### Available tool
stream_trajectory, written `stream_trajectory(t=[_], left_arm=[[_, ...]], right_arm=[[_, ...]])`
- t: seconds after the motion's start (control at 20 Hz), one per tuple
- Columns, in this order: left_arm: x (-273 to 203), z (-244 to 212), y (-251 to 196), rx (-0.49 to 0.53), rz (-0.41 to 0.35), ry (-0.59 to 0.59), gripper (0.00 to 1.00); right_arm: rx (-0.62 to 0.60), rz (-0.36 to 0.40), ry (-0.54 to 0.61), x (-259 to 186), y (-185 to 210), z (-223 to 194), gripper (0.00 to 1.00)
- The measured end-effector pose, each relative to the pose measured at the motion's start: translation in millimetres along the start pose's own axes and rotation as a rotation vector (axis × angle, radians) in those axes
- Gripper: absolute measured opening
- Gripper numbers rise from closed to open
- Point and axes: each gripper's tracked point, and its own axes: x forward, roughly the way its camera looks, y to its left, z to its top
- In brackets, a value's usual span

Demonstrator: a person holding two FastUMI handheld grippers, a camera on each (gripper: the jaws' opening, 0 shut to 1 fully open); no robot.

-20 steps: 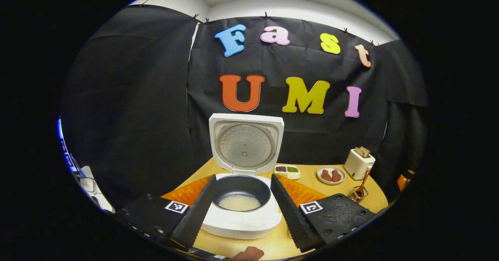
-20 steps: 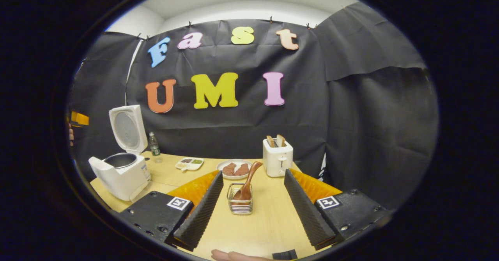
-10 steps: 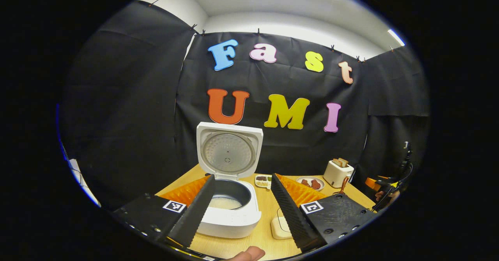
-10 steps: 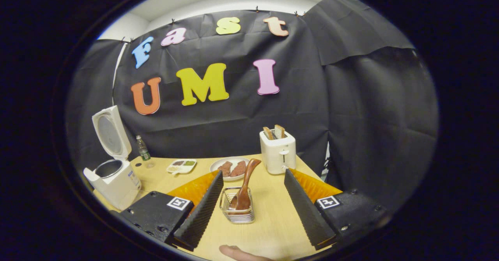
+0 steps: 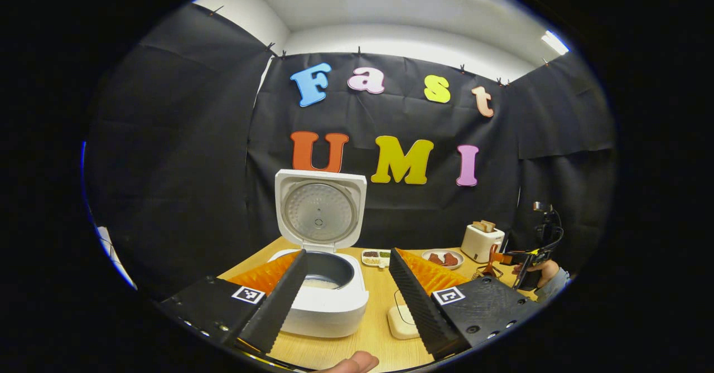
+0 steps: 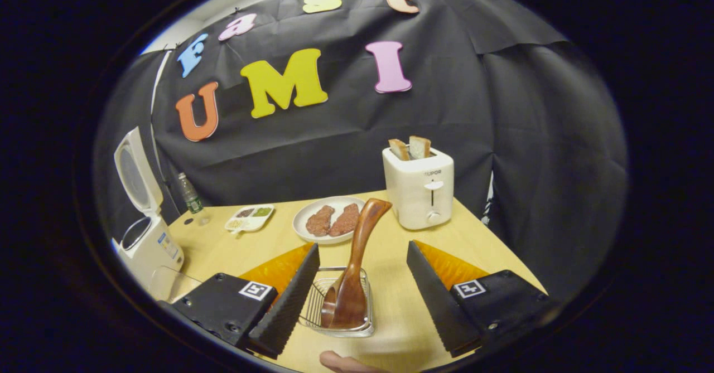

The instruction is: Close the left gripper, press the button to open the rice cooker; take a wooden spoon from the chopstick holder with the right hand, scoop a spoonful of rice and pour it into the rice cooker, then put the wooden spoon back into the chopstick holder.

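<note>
The white rice cooker (image 5: pixel 329 311) stands open with its lid (image 5: pixel 319 211) upright; pale rice lies in the dark pot. My left gripper (image 5: pixel 347 255) is open, a short way back from the cooker, with its fingers framing the pot. The wooden spoon (image 6: pixel 357 250) leans in the wire chopstick holder (image 6: pixel 312 309), bowl down. My right gripper (image 6: pixel 362 249) is open, its fingers on either side of the holder, and the spoon's handle rises between them untouched. In the left gripper view the right gripper (image 5: pixel 527 260) shows far right, beside the spoon (image 5: pixel 492 256).
On the wooden table (image 6: pixel 268 250) stand a toaster (image 6: pixel 418 186) with bread, a plate of meat (image 6: pixel 329 222), a divided sauce dish (image 6: pixel 249 217) and a bottle (image 6: pixel 191 194). A small cream dish (image 5: pixel 400 324) sits right of the cooker (image 6: pixel 146 245).
The left gripper has drawn back and tilted up from the cooker. The right gripper has moved in on the chopstick holder, so the spoon now stands between its fingers.
</note>
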Motion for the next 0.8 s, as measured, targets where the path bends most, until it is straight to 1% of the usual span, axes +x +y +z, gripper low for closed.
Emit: stream_trajectory(t=[0.05, 0.1, 0.2, 0.25, 0.3, 0.35, 0.4, 0.45, 0.5, 0.55, 0.65, 0.7, 0.8], left_arm=[[-2, -5, -2, 0.008, 0.001, 0.003, 0.94], [-5, -5, -2, 0.015, 0.0, 0.003, 0.94], [-11, -9, -1, 0.026, 0.007, -0.008, 0.94], [-15, -10, 2, 0.026, 0.016, -0.017, 0.94], [-20, -10, 1, 0.029, 0.019, -0.024, 0.94], [-22, -13, -1, 0.034, 0.016, -0.026, 0.94], [-24, -14, -3, 0.04, 0.012, -0.028, 0.94], [-25, -15, -4, 0.045, 0.008, -0.024, 0.94], [-26, -16, -3, 0.046, 0.006, -0.021, 0.94], [-29, -15, -4, 0.044, 0.002, -0.023, 0.94], [-32, -11, -7, 0.036, -0.017, -0.032, 0.94], [-34, -12, -10, 0.033, -0.029, -0.035, 0.94], [-40, -14, -9, 0.036, -0.042, -0.033, 0.94]], right_arm=[[0.009, 0.01, 0.014, 9, 2, -3, 0.96], [0.02, 0.018, 0.028, 18, 3, -5, 1.0], [0.043, -0.005, 0.058, 35, -4, -9, 1.0], [0.06, -0.005, 0.082, 43, -6, -13, 0.97], [0.078, 0.016, 0.1, 51, -4, -13, 0.83], [0.108, 0.058, 0.109, 57, 4, -14, 0.83], [0.137, 0.078, 0.122, 61, 5, -14, 0.82], [0.157, 0.071, 0.147, 66, 0, -21, 0.82], [0.175, 0.075, 0.168, 70, -1, -23, 0.89], [0.189, 0.086, 0.174, 74, 1, -22, 0.88], [0.218, 0.081, 0.179, 78, -4, -23, 0.73], [0.245, 0.099, 0.172, 73, -1, -19, 0.49], [0.254, 0.116, 0.157, 62, 4, -17, 0.22]])
